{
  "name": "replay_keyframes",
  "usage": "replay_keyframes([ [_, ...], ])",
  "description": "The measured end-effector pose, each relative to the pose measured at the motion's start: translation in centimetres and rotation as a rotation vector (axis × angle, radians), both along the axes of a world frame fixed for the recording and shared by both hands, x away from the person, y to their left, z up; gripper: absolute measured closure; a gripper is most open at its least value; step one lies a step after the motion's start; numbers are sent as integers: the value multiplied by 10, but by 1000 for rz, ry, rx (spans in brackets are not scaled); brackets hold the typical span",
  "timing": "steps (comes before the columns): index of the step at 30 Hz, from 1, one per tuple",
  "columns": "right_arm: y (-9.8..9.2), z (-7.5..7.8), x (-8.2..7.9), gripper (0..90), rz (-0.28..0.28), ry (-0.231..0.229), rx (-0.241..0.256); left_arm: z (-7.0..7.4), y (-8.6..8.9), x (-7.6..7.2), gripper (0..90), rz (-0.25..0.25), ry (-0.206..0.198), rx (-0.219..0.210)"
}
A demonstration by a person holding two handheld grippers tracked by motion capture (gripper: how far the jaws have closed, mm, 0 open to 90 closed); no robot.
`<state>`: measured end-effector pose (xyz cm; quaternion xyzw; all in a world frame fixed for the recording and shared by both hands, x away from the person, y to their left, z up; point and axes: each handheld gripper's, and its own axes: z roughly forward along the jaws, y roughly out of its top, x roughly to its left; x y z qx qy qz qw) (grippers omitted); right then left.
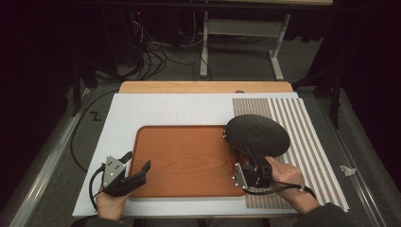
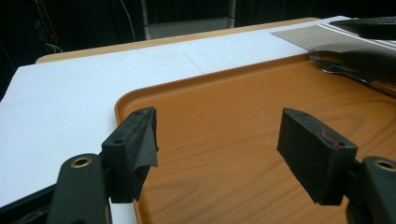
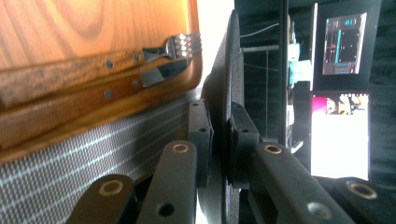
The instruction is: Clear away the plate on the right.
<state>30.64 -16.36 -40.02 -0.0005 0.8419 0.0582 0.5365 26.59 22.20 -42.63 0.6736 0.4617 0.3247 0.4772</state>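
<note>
A black round plate hangs tilted over the right end of a wooden tray, and my right gripper is shut on its near rim. In the right gripper view the plate stands edge-on between the clamped jaws of my right gripper. A fork and a second wooden-handled utensil lie along the tray's right side, under the plate. My left gripper is open over the tray's left edge. Only bare tray lies between the fingers of my left gripper.
The tray rests on a white board. A grey striped placemat lies to its right, partly under the plate. The fork and the plate also appear far off in the left gripper view. Beyond the table stand cables and a desk frame.
</note>
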Motion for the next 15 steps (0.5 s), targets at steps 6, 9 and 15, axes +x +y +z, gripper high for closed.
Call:
replay_keyframes([
  [6,11,2,-1,847,35,-5,-8,0,0,0,285,1,0,1],
  [9,16,2,-1,848,48,-3,-10,0,0,0,285,5,0,0],
  [15,24,1,1,847,72,3,-22,0,0,0,285,5,-1,0],
])
